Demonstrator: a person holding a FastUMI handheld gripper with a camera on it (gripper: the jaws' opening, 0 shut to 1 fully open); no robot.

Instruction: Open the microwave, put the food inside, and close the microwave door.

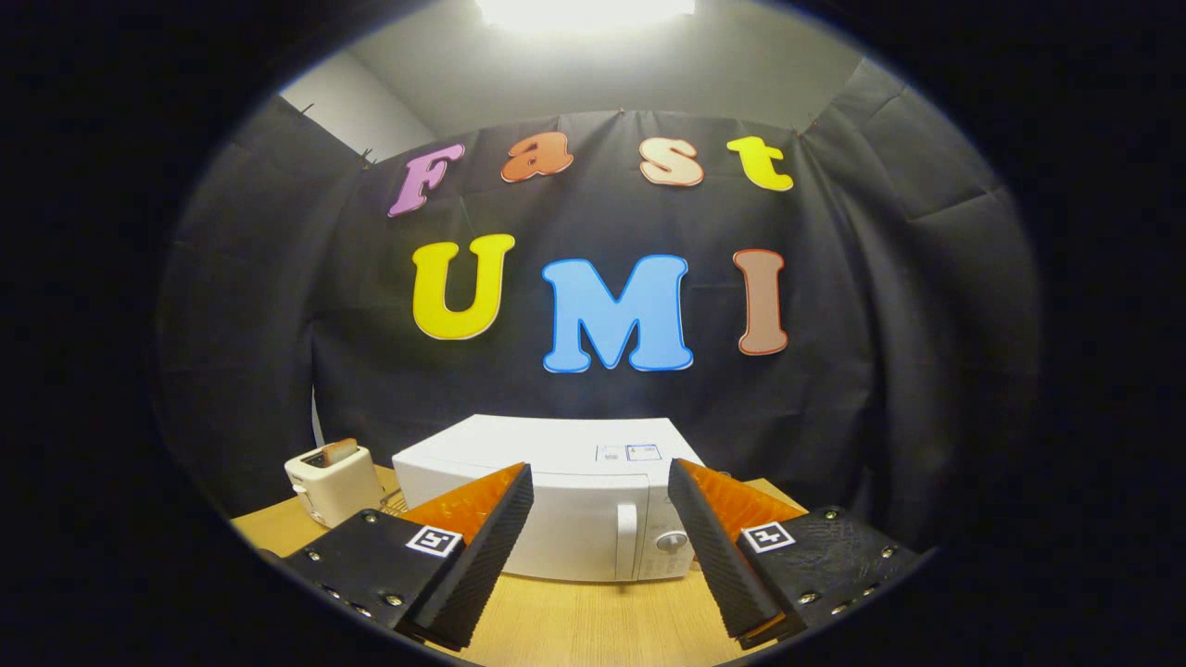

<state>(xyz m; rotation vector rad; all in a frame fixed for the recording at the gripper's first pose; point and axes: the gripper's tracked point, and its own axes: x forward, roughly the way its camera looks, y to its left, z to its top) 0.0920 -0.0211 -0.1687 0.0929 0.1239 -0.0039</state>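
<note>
Claw (600, 500): the two fingers (468, 565) stand wide apart with nothing held between them and nothing touching either pad. Each finger carries a small square black-and-white marker (435, 540) on its upper block. The claw hangs above the near part of the bench, not in contact with it.

Bench (574, 625): light wood-grain surface, visible between and below the fingers. The strip directly ahead of the fingertips is bare wood.

Microwave (565, 505): white, standing on the bench beyond the fingertips and seen through the gap between them. Its front faces the claw. The door is closed flush with the body. A white vertical handle (627, 539) sits at the door's right side, slightly right of the midline of the gap. Right of the handle is the control panel with a round knob (674, 541), partly hidden behind the right finger. Two small stickers (629, 453) lie on the top panel toward its right side; their content is too small to tell. The left end of the microwave front is partly covered by the left finger.

Toaster (334, 484): white, on the bench to the left of the microwave and apart from it, beyond the left finger. A slice of toast (340, 451) stands upright in its slot, its browned top edge projecting above the housing.

Behind both appliances hangs the booth's black cloth wall (278, 352), creased in places. A bright ceiling light (584, 11) glares above it.
</note>
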